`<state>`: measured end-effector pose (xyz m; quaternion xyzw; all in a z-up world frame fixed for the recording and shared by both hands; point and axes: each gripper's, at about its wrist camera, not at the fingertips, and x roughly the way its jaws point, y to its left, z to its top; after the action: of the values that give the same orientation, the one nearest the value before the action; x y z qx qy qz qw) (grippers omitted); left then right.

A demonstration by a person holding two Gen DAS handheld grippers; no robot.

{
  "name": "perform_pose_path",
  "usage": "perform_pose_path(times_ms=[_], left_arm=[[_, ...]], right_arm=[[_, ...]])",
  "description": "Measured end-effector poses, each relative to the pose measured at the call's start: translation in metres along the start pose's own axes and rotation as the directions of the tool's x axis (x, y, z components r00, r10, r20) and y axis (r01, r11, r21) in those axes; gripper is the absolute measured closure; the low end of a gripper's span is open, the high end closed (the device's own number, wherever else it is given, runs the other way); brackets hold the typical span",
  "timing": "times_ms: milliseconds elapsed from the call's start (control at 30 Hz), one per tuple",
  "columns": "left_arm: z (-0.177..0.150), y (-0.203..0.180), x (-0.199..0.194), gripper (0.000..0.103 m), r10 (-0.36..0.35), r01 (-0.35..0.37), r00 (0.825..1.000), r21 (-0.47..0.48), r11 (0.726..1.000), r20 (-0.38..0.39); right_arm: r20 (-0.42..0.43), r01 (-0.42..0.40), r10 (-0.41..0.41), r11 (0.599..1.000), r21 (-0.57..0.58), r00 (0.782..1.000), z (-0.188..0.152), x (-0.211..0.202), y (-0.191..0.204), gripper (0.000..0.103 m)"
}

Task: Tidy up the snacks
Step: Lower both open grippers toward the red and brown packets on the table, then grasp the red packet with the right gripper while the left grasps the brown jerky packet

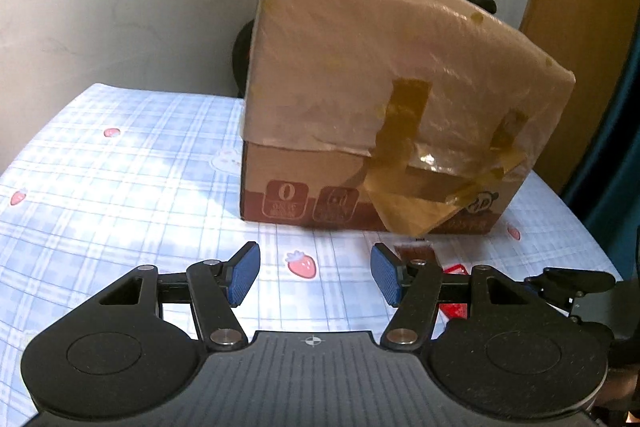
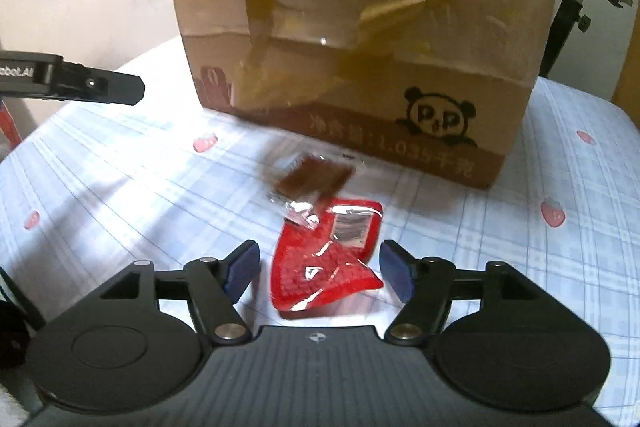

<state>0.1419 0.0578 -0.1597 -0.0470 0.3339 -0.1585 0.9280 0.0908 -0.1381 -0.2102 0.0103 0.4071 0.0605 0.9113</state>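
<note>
Cardboard serves as the landmark: a tall brown cardboard box point(image 2: 360, 27), wrapped in clear film, patched with strips of tan tape and printed with a panda logo, stands on the blue plaid tablecloth with strawberry prints point(image 1: 120, 167). Just in front of the box lie the snacks, a flat red plastic snack packet with a shiny window point(image 2: 328, 259) and, nearer the box, a small clear-wrapped brown snack piece point(image 2: 316, 183) that overlaps the packet's far end. The right gripper point(image 2: 320, 273) hangs over the near end of the red packet with its blue pads standing wide on either side, not pressing on it (the view is blurred, so contact with the cloth cannot be told); this placing looks like a lining-up for a pinch across the packet's width. The left gripper point(image 1: 316, 275) sits further from the box's front face, off to the side of the snacks, its jaws likewise wide and empty over bare cloth, probably kept clear so the other can work. Judging by the box being sealed, where the snacks should go is unclear
</note>
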Motion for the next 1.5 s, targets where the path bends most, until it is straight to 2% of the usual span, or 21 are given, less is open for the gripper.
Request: perform_pose_path(times_ms=[33, 67, 233, 467, 667, 767, 800, 900, 1033, 1167, 1400, 1500], left_arm=[[0.000, -0.001, 0.002, 0.039, -0.002, 0.002, 1.000, 0.003, 1.000, -0.005], [0.000, -0.002, 0.004, 0.039, -0.004, 0.004, 1.000, 0.005, 1.000, -0.011], [-0.001, -0.008, 0.013, 0.039, -0.019, 0.020, 0.999, 0.013, 1.000, -0.038], [-0.005, -0.020, 0.025, 0.039, -0.043, 0.045, 0.996, 0.028, 0.999, -0.078], [-0.001, -0.038, 0.042, 0.039, -0.073, 0.076, 0.990, 0.027, 0.997, -0.118], [0.004, -0.051, 0.058, 0.038, -0.070, 0.071, 0.987, 0.005, 0.997, -0.143], [0.006, -0.055, 0.065, 0.033, -0.060, 0.059, 0.987, -0.008, 0.998, -0.151], [0.009, -0.069, 0.088, 0.030, -0.062, 0.054, 0.981, -0.050, 0.997, -0.183], [0.010, -0.090, 0.113, 0.030, -0.017, 0.010, 0.976, -0.032, 0.999, -0.215], [0.008, -0.109, 0.129, 0.030, 0.035, -0.030, 0.979, 0.026, 0.999, -0.201], [0.002, -0.136, 0.142, 0.028, 0.127, -0.103, 0.976, 0.139, 0.985, -0.175], [-0.006, -0.134, 0.139, 0.018, 0.143, -0.119, 0.975, 0.146, 0.982, -0.168]], right_arm=[[0.011, -0.004, 0.004, 1.000, -0.002, 1.000, -0.003, -0.001, 0.000, 0.045], [0.016, -0.007, 0.007, 1.000, -0.001, 1.000, -0.004, -0.002, -0.001, 0.046], [0.022, -0.032, 0.032, 0.999, 0.035, 0.999, -0.010, -0.014, -0.014, 0.047], [0.015, 0.062, -0.064, 0.994, 0.092, 0.998, -0.023, -0.043, -0.037, 0.047], [0.044, 0.155, -0.162, 0.980, 0.126, 0.986, -0.022, -0.047, -0.058, 0.047], [0.069, 0.181, -0.190, 0.976, 0.118, 0.979, -0.019, -0.043, -0.062, 0.047], [0.076, 0.187, -0.196, 0.975, 0.119, 0.978, -0.018, -0.039, -0.063, 0.047], [0.105, 0.158, -0.175, 0.976, 0.147, 0.979, -0.025, -0.032, -0.065, 0.047], [0.131, 0.151, -0.166, 0.981, 0.119, 0.977, -0.027, -0.030, -0.060, 0.047], [0.147, 0.148, -0.162, 0.984, 0.103, 0.976, -0.029, -0.031, -0.057, 0.047], [0.150, 0.132, -0.156, 0.979, 0.158, 0.976, -0.030, -0.031, -0.066, 0.047], [0.148, 0.129, -0.156, 0.976, 0.176, 0.977, -0.031, -0.031, -0.069, 0.047]])
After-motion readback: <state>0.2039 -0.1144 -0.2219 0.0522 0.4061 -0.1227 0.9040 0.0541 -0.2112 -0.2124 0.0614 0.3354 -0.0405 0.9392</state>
